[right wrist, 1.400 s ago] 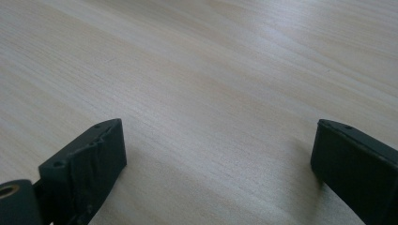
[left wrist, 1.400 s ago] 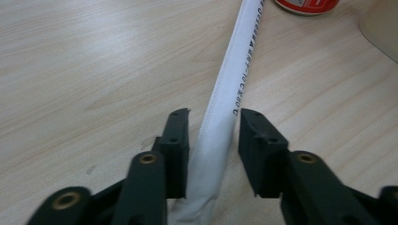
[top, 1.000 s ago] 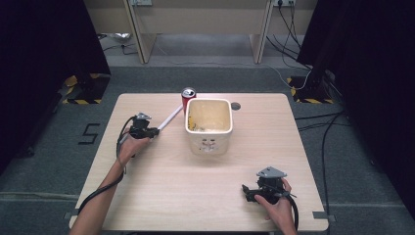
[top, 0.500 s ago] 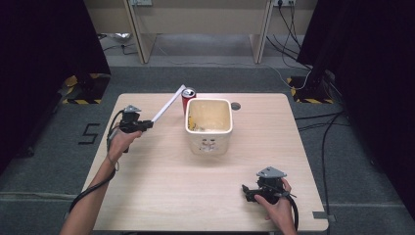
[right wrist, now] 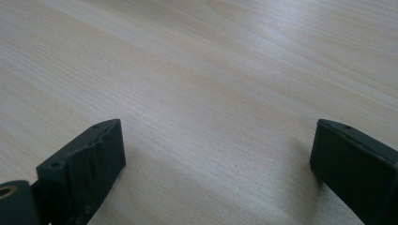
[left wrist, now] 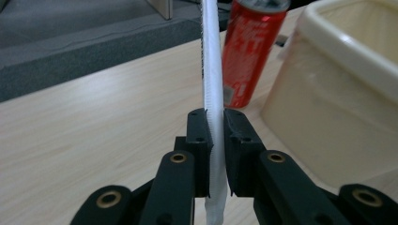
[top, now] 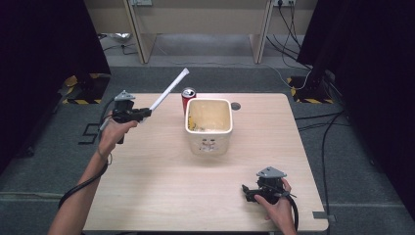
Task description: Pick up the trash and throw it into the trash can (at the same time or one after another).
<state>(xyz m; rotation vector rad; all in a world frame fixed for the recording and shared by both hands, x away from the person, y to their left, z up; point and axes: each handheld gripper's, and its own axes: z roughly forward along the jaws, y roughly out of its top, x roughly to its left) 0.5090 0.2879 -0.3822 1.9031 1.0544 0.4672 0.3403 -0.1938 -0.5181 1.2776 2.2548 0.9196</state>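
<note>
Left gripper (top: 145, 113), out past the table's (top: 147, 186) left edge, clamps a wrapped white straw (top: 170, 89) near its lower end. We read its long axis as slanting up and away, tip beyond the red can (top: 188, 96) beside the cream bin (top: 208, 125). Right gripper (top: 248, 192) rests splayed, holding nothing, well nearer us than the bin; we judge the left hand is nearer both vessels.
</note>
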